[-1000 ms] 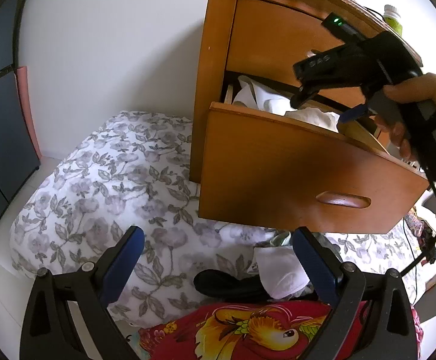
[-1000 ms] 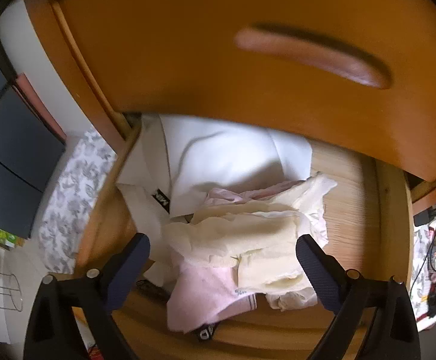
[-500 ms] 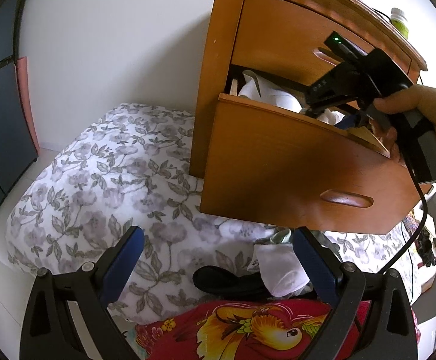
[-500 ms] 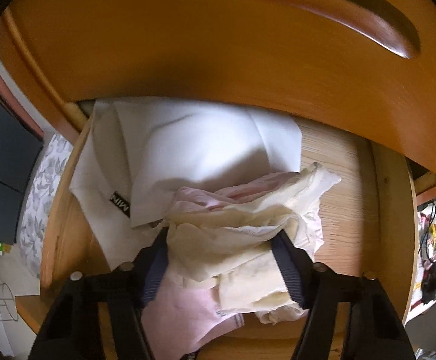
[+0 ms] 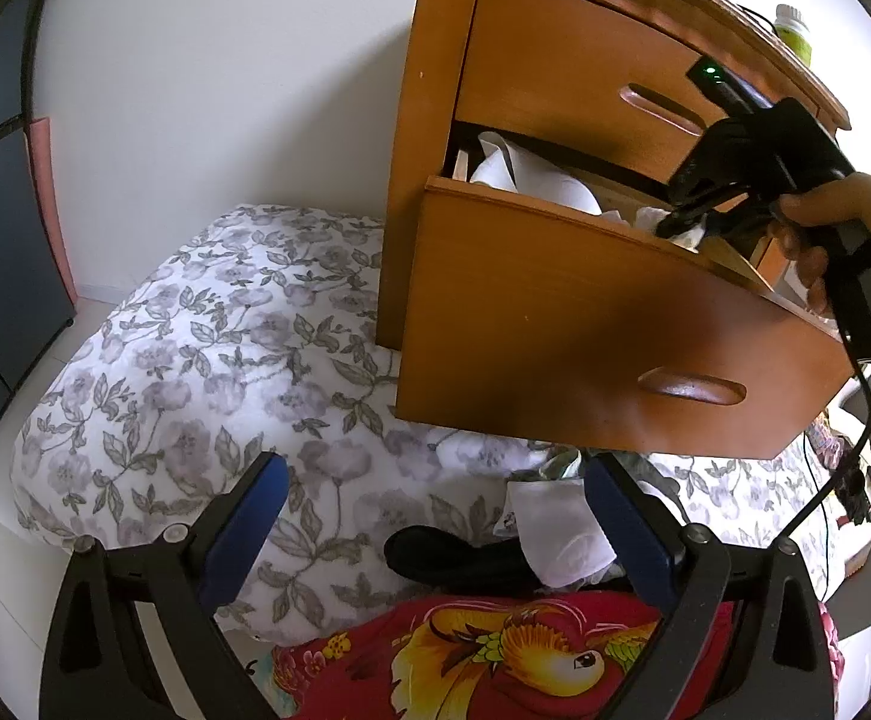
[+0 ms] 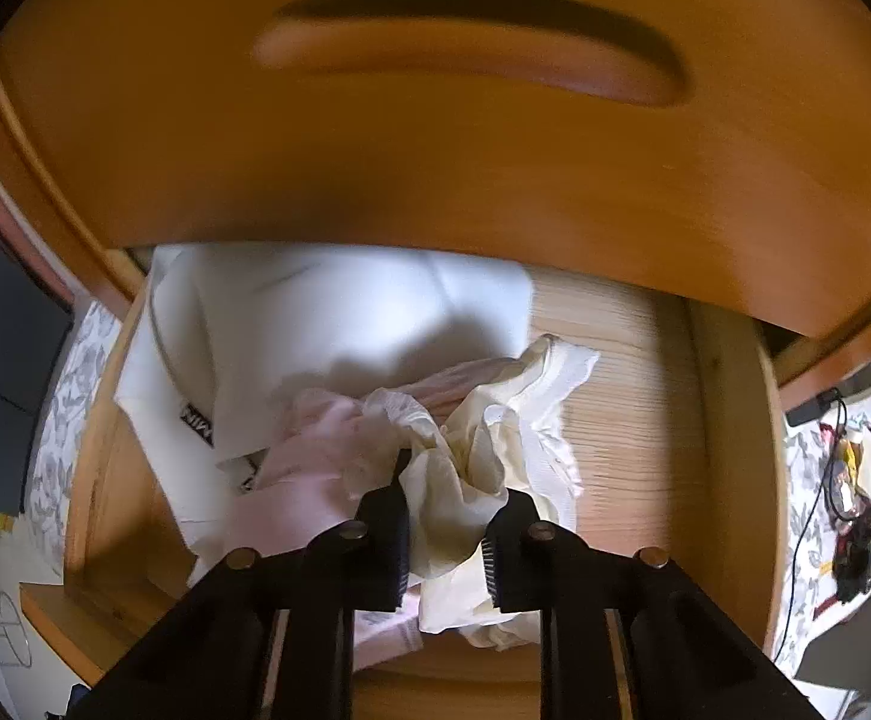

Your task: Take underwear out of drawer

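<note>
Inside the open wooden drawer (image 6: 645, 420), the right tongs (image 6: 444, 531) had just been closing and pinched a crumpled cream pair of underwear (image 6: 465, 462), bunched without a clear long axis. Pink underwear (image 6: 309, 450) lay at its 9 o'clock, folded white cloth (image 6: 327, 324) at 11 (a black tag read only "MIN"). The upper drawer's front (image 6: 435, 120) overhung at 12. The left tongs (image 5: 435, 525) hung spread over the floral bed (image 5: 207, 360).
</note>
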A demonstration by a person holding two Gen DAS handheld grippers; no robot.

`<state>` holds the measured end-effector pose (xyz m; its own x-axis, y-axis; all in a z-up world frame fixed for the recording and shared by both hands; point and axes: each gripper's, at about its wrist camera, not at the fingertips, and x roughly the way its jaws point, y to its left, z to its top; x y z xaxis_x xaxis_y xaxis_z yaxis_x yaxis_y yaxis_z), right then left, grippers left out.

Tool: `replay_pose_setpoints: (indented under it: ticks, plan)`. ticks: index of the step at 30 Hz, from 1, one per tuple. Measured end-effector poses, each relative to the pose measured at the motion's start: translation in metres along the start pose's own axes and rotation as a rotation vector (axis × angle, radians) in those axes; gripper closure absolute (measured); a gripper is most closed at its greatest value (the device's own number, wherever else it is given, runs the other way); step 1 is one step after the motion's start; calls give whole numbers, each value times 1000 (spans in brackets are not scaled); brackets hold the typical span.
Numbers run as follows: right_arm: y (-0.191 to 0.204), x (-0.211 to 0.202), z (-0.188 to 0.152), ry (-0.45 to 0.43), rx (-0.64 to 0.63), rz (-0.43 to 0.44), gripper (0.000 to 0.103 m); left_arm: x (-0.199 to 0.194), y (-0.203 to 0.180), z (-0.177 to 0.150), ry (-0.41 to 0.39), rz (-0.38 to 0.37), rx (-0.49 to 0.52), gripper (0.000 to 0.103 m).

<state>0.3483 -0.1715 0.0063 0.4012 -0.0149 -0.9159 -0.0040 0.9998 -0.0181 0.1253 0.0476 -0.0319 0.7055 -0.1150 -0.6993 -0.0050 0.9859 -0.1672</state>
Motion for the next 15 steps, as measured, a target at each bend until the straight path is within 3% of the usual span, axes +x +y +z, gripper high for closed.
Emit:
replay_pose_setpoints:
  ticks: [15]
  plan:
    - [-36, -66, -19, -106, 37, 26, 88, -4, -5, -1, 4, 6, 27, 4]
